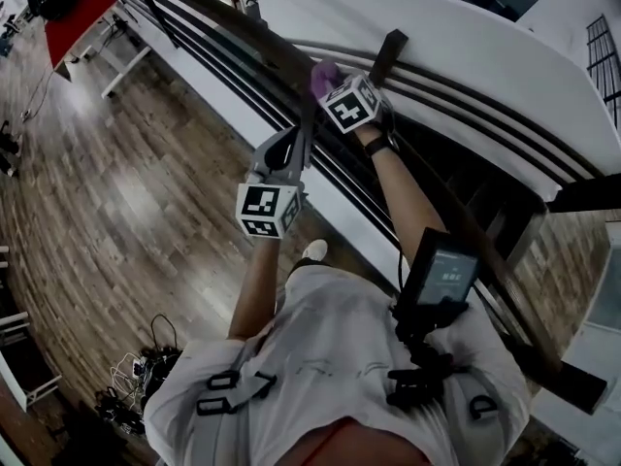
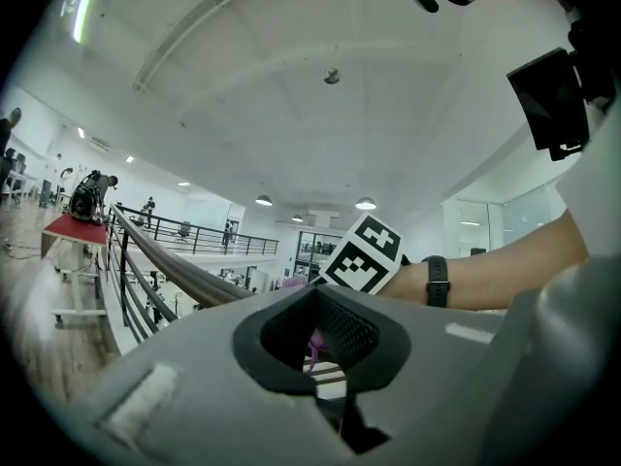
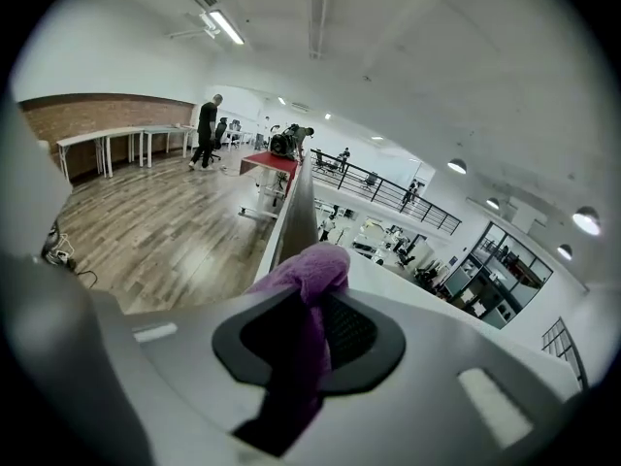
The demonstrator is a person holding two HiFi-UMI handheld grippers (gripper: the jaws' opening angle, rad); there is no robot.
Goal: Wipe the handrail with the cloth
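Right gripper, of smooth grey plastic with a dark textured inside, is pinching a soft, fuzzy purple cloth. It is bunched up at the long, flat, dark handrail. Left gripper, with the same grey shell, has its jaws pressed together on nothing, near the right one.

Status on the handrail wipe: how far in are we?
Done: the cloth is clamped in the right gripper. In hand: it is held at the top of the handrail; contact can't be confirmed. Left: the rail stretching ahead, with no wiped stretch showing. The left gripper holds nothing.
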